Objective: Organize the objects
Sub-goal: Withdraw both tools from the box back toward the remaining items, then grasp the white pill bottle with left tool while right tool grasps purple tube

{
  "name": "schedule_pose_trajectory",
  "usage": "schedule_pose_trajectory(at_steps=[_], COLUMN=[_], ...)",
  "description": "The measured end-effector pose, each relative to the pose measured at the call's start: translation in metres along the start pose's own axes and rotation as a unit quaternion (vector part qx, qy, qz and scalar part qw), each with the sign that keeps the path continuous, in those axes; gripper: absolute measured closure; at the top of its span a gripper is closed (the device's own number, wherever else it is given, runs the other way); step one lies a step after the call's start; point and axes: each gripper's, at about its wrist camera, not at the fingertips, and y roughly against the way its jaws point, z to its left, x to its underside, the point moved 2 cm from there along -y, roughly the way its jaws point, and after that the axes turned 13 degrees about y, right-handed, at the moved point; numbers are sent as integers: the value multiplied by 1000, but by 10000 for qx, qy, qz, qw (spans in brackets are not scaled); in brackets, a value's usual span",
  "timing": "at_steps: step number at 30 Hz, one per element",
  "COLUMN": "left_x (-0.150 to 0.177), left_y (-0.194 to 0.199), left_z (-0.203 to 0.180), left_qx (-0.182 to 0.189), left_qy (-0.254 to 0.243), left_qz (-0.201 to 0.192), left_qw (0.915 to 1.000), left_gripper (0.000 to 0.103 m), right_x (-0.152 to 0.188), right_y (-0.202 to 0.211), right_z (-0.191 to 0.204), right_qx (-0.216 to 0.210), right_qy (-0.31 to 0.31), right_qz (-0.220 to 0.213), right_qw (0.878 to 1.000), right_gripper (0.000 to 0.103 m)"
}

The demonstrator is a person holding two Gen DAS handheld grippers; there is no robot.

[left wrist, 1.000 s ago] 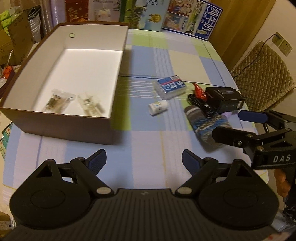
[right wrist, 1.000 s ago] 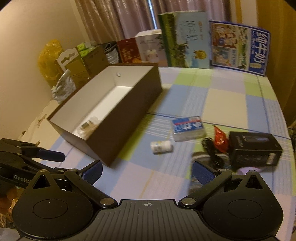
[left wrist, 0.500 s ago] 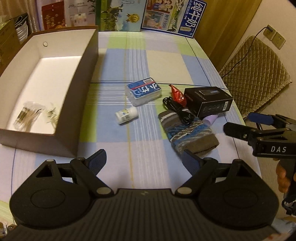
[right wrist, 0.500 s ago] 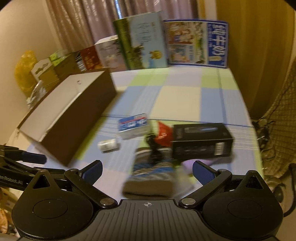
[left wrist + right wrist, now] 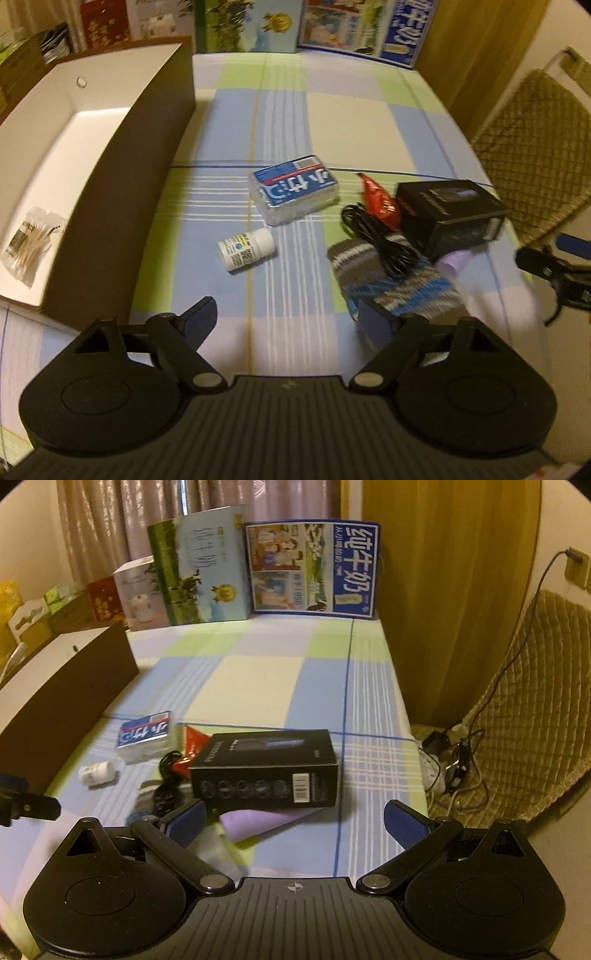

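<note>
A brown box with a white inside stands at the left and holds clear packets. On the checked tablecloth lie a blue tissue pack, a white pill bottle, a red wrapper, a black cable, a striped sock, a black carton and a purple item. My left gripper is open and empty, just short of the bottle and sock. My right gripper is open and empty, close in front of the black carton.
Milk cartons and boxes stand along the table's far edge. A quilted chair with cables and a power strip is off the right side. The far half of the tablecloth is bare.
Both grippers have swung right, from the brown box toward the cluster of objects. The right gripper has closed in on the black carton. Both stay open.
</note>
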Motion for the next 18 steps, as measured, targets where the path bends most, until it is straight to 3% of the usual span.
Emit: schedule_pose_trajectory(at_steps=[11, 18], left_x=[-24, -34], left_y=[-50, -71], left_z=[4, 7], left_qx=[-509, -679], left_qy=[519, 670], left_qz=[-202, -118], left_qw=[9971, 9954], left_gripper=[32, 44], right_x=[-5, -8], right_y=[-29, -38], right_z=[-14, -19], right_qx=[-20, 12], right_qy=[-70, -240], right_qz=[127, 152], right_qw=[9999, 9996], right_gripper=[3, 3])
